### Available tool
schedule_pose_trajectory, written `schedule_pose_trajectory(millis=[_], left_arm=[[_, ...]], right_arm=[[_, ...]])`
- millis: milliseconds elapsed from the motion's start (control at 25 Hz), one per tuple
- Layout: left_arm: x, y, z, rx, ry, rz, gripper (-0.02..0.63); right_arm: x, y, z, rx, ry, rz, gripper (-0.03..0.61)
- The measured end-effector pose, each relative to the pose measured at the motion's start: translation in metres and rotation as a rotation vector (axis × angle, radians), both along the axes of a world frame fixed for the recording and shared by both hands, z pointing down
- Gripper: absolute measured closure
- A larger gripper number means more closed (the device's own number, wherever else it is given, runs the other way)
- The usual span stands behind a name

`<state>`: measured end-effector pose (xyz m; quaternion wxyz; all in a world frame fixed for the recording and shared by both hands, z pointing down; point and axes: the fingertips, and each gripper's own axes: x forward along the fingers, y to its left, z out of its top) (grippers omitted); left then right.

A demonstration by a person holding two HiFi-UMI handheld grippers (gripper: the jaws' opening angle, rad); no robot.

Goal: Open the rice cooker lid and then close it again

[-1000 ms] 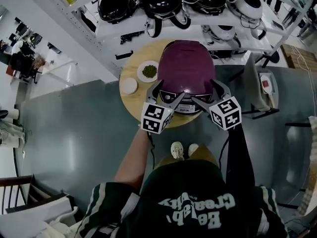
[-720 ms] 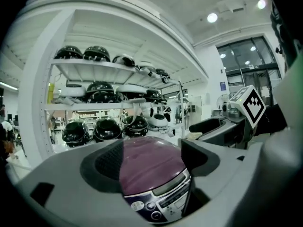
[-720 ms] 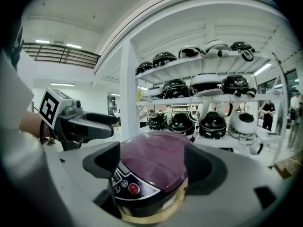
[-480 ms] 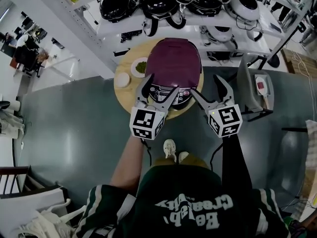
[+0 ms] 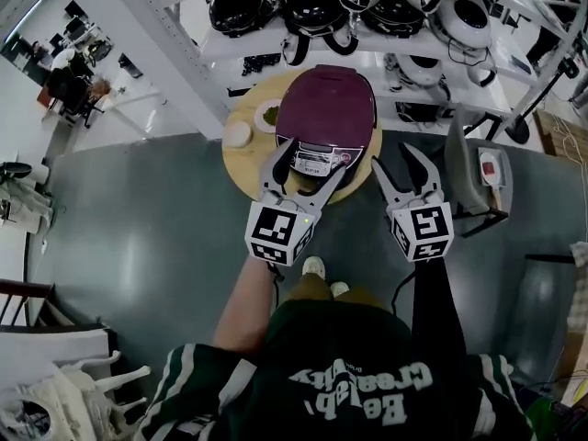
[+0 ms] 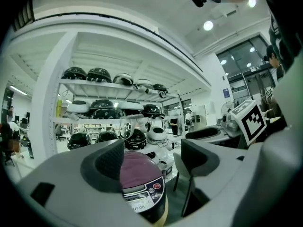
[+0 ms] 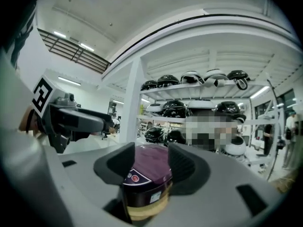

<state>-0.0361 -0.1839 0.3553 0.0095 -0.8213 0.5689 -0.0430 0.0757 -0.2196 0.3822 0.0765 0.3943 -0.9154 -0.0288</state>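
Purple rice cooker (image 5: pixel 326 108) is sitting on the round wooden table (image 5: pixel 241 162), toward its far edge, with its lid (image 5: pixel 323 95) lying shut and its control panel (image 5: pixel 315 159) facing the person. Two small dishes are resting by the table's left edge: one holding something green (image 5: pixel 269 115), one white (image 5: pixel 238 134), close beside each other. The person is holding both tools in the air over the table's near edge, touching nothing. The left gripper (image 5: pixel 314 154) is keeping its claw wide, and the cooker is showing through the gap, well beyond the pads. The right gripper (image 5: pixel 395 157) is hanging just off the table's right edge; its claw has just been closing and is standing about half apart, with nothing between the pads. Shelving (image 5: pixel 367 39) behind the table is carrying rows of other cookers.
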Motion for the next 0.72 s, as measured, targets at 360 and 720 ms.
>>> schedule_pose_trajectory(millis=[360,720], left_arm=[[-0.008,0.023,-0.005,0.036,0.002,-0.049,0.392],[-0.024,0.028,-0.004,0.045,-0.001,-0.115,0.615]], right_arm=[[-0.001,0.015,-0.012,0.036,0.029,0.024,0.575],[0.003,0.019,-0.02,0.031,-0.004,0.023,0.575]])
